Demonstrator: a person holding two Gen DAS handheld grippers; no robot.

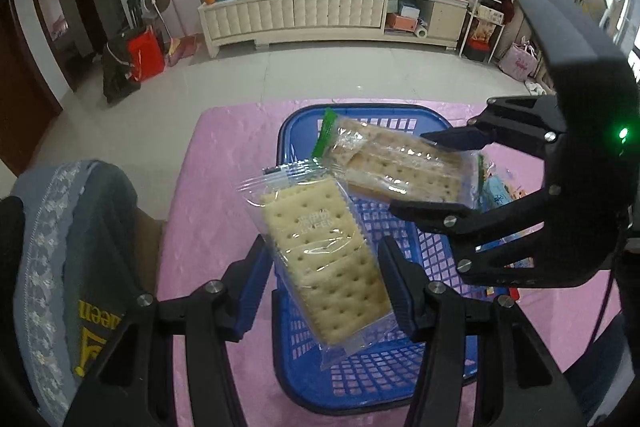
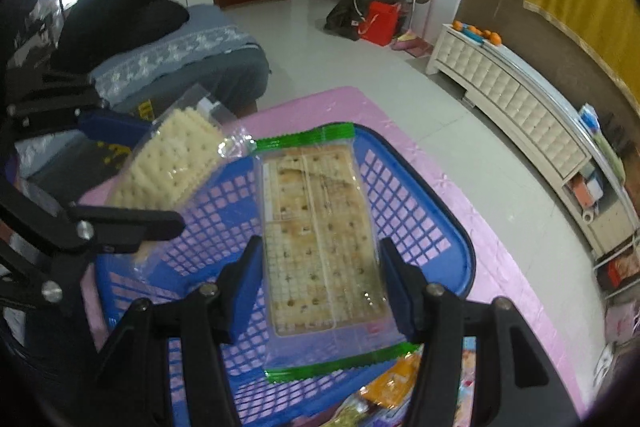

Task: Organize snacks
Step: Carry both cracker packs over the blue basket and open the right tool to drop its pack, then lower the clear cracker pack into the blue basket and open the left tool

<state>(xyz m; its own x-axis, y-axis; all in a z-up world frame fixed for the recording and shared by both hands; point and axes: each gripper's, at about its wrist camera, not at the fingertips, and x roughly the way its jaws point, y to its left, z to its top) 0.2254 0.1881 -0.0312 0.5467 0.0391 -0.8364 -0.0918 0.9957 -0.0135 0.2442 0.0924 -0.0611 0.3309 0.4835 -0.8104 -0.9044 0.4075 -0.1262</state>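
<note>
Between the fingers of the left gripper (image 1: 324, 279) sits a clear-wrapped cracker packet (image 1: 324, 259), gripped by its long edges, blue pads pressed against both sides. Its far end projects well past the fingertips and tilts away to the left; its near sealed end hangs below the pads. Directly beneath these fingers lies the blue basket (image 1: 400, 359), a lattice-walled plastic tub resting on a pink tablecloth (image 1: 216, 187).

Ahead of and to the right of the left fingertips, the right gripper (image 1: 412, 175) enters from the side, clenched on a green-edged cracker packet (image 1: 404, 163). One finger lies across the top of that packet, the other beneath it. The two packets overlap at their near corners in this view; contact cannot be confirmed.

From the right wrist view, the green-edged cracker packet (image 2: 324, 243) fills the gap between the fingers of the right gripper (image 2: 324, 287), pads bearing on both long edges, green sealed strips at the near and far ends. Below the fingers is the blue basket (image 2: 420, 219), its floor visible through the mesh. To the left of the right fingertips, the left gripper (image 2: 132, 179) holds its clear-wrapped cracker packet (image 2: 176, 163) above the basket's left rim. Just below the right fingers, near the basket's near edge, lie other snack packets (image 2: 384, 391), partly hidden.
</note>
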